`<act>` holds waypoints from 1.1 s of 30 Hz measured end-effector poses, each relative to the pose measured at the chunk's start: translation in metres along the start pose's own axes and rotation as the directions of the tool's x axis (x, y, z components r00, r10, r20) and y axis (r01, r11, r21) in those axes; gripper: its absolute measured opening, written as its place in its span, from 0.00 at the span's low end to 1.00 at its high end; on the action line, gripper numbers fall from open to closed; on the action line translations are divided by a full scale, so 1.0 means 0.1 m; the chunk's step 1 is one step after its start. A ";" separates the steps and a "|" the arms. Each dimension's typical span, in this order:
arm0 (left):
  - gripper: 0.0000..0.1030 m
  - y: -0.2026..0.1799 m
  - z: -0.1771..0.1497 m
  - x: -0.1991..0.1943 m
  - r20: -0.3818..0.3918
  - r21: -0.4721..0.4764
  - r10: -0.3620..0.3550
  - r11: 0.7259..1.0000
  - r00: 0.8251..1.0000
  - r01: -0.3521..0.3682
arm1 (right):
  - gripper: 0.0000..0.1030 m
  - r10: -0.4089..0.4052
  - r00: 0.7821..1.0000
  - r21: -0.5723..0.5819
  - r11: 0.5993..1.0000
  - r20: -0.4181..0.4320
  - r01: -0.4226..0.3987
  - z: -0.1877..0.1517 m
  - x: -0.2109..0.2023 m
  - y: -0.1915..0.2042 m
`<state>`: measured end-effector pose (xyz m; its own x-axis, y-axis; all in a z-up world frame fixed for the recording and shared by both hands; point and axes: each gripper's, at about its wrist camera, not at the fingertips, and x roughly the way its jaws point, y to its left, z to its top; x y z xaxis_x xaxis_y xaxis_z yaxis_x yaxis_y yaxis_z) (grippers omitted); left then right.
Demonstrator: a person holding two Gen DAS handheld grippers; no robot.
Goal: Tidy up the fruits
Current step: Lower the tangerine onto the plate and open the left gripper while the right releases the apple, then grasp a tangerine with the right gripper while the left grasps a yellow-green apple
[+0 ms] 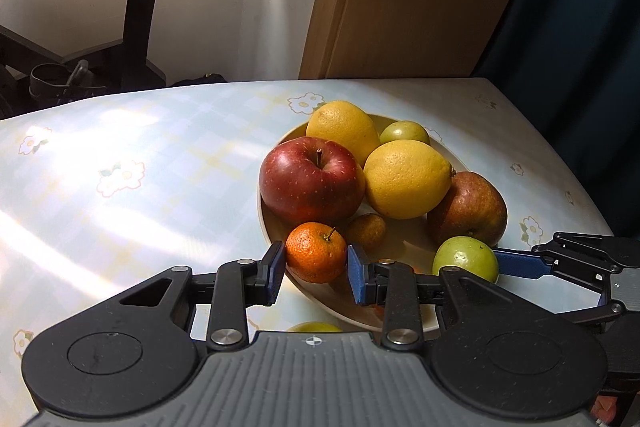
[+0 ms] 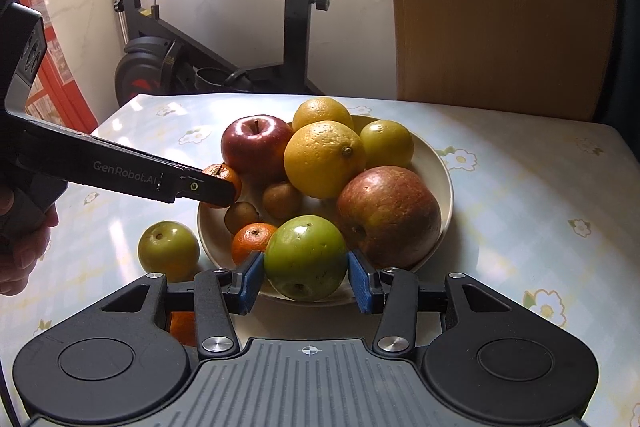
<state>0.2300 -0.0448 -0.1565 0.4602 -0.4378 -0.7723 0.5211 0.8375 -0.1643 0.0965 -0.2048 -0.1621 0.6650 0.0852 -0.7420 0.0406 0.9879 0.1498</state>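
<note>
A cream bowl (image 2: 442, 167) on the table holds a red apple (image 1: 310, 179), two yellow citrus fruits (image 1: 406, 179), a russet apple (image 1: 468, 207), small brown fruits (image 2: 282, 199), a second tangerine (image 2: 252, 239) and a green fruit at the back (image 2: 386, 143). My left gripper (image 1: 316, 259) is shut on a small tangerine (image 1: 316, 253) over the bowl's near rim; it also shows in the right wrist view (image 2: 224, 183). My right gripper (image 2: 306, 275) is shut on a green apple (image 2: 306, 259) at the bowl's front edge; it also shows in the left wrist view (image 1: 466, 259).
Another green fruit (image 2: 168, 249) lies on the floral tablecloth (image 2: 540, 195) left of the bowl. Something orange (image 2: 182, 323) shows under my right gripper. An exercise bike (image 2: 224, 39) stands behind the table, a wooden panel (image 2: 500, 7) at the back right.
</note>
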 end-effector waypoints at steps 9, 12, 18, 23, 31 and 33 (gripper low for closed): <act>0.35 -0.02 0.00 -0.07 0.004 0.003 -0.002 1.000 1.000 0.002 | 0.42 -0.007 1.000 0.014 1.000 0.025 0.007 -0.02 -0.14 0.03; 0.35 0.02 -0.01 -0.17 0.019 0.000 -0.007 1.000 1.000 0.007 | 0.42 -0.003 0.999 0.022 1.000 0.034 0.002 -0.03 -0.21 0.04; 0.35 0.14 -0.08 -0.41 0.050 -0.014 0.001 1.000 0.999 0.000 | 0.42 0.014 0.999 0.008 1.000 0.042 -0.014 -0.06 -0.32 0.15; 0.35 0.25 -0.21 -0.57 0.057 -0.009 0.024 1.000 0.998 -0.024 | 0.42 0.035 0.999 -0.005 0.999 0.023 -0.035 -0.13 -0.32 0.27; 0.35 0.51 -0.34 -0.75 0.059 -0.024 0.068 0.997 0.996 -0.067 | 0.42 0.080 0.996 -0.045 0.996 -0.025 -0.081 -0.22 -0.21 0.48; 0.35 0.56 -0.35 -0.78 0.061 -0.037 0.074 0.997 0.995 -0.072 | 0.42 0.091 0.995 -0.057 0.994 -0.038 -0.093 -0.24 -0.18 0.53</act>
<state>0.1981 0.0478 -0.1272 0.5407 -0.3938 -0.7433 0.4596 0.8784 -0.1311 0.0690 -0.1508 -0.1564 0.6370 0.1792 -0.7498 -0.0641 0.9816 0.1801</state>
